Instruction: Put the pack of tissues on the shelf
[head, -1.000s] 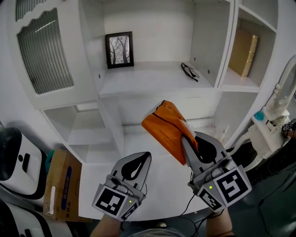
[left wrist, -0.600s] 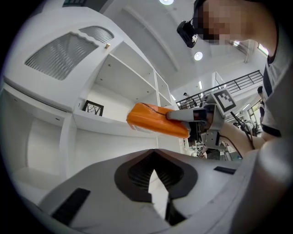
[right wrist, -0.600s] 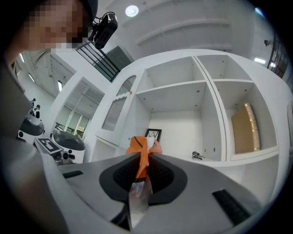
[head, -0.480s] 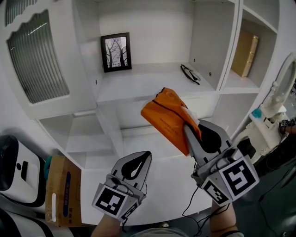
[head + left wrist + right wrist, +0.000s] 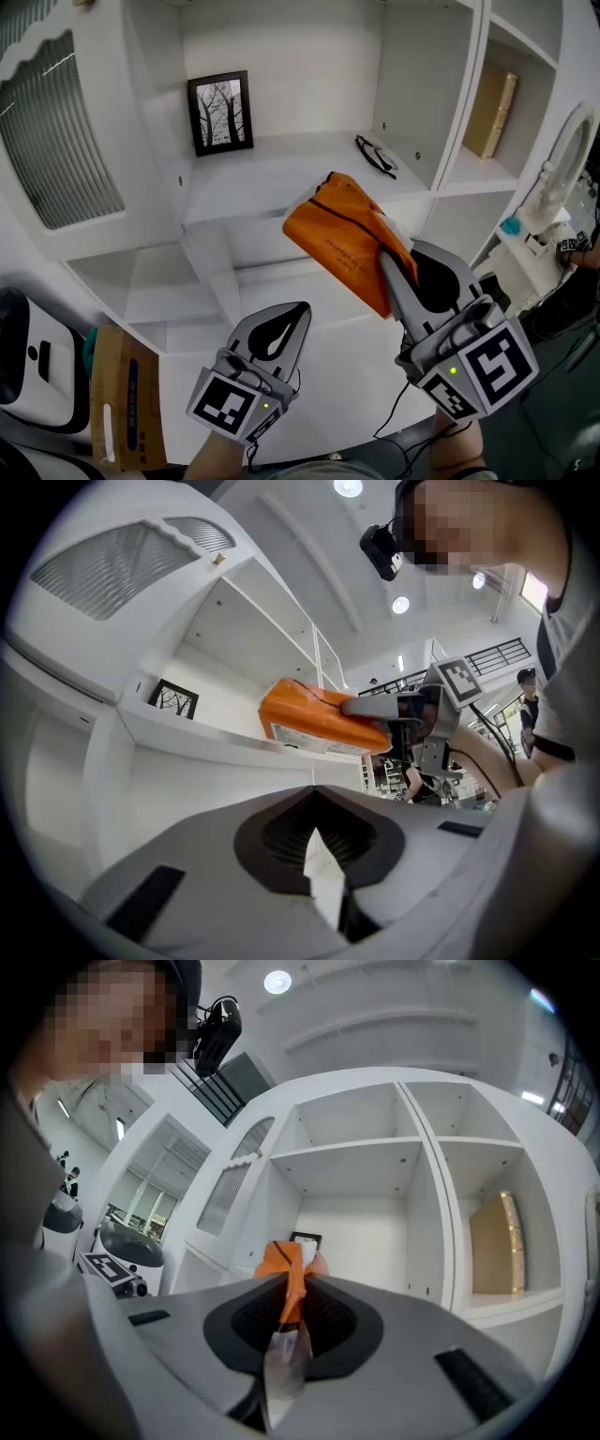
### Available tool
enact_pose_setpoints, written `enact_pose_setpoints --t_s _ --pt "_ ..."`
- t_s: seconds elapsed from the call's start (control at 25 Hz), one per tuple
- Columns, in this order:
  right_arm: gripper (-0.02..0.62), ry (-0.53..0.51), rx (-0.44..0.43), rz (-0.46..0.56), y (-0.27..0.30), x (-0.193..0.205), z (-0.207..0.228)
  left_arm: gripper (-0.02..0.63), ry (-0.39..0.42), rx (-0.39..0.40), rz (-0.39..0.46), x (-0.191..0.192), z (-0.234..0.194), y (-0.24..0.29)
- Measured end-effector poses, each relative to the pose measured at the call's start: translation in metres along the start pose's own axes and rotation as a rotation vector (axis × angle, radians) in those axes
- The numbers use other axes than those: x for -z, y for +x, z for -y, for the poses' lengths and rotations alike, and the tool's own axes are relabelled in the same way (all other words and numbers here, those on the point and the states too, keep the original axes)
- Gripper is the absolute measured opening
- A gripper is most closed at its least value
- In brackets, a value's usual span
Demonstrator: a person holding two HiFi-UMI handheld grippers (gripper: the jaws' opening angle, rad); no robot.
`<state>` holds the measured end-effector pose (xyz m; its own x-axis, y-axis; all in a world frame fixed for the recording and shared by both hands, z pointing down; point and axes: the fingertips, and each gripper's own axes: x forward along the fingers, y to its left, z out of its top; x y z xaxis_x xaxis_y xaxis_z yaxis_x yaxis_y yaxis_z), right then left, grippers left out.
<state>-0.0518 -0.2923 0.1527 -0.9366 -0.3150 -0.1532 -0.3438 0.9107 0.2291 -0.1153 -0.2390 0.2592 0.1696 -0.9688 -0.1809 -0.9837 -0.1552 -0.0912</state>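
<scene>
Right gripper [image 5: 392,270]: jaws pinched on the near edge of the pack of tissues [image 5: 342,236]. In the right gripper view the orange wrapper and its clear seam ran straight up between the two pads.

The pack was held in the air, tilted, its far end pointing toward the open middle compartment of the white shelf [image 5: 281,178]. It hung on the near side of that compartment's front edge and was not resting on the board.

Left gripper [image 5: 298,315]: jaws pressed together with nothing between them, held low and to the left of the pack, well apart from it.

On the middle board we noted a framed picture [image 5: 220,112] standing upright at the far left against the back wall, and a pair of glasses [image 5: 375,155] lying at the far right. In the compartment to the right stood a gold-coloured book [image 5: 492,112]. A cardboard box [image 5: 127,394] sat at the near left, below the shelf unit.
</scene>
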Motion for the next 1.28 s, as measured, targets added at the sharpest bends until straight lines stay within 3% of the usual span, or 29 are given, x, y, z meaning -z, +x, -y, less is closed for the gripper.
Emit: enact_pose_setpoints --t_s 0.36,1.28 --pt "0.041 -0.027 0.056 -0.009 0.016 -0.008 0.026 0.031 -0.013 0.026 -0.012 0.001 -0.004 0.010" --pt "0.044 0.009 0.042 -0.056 0.090 -0.015 0.025 0.031 -0.039 0.015 0.007 0.001 -0.046 -0.017"
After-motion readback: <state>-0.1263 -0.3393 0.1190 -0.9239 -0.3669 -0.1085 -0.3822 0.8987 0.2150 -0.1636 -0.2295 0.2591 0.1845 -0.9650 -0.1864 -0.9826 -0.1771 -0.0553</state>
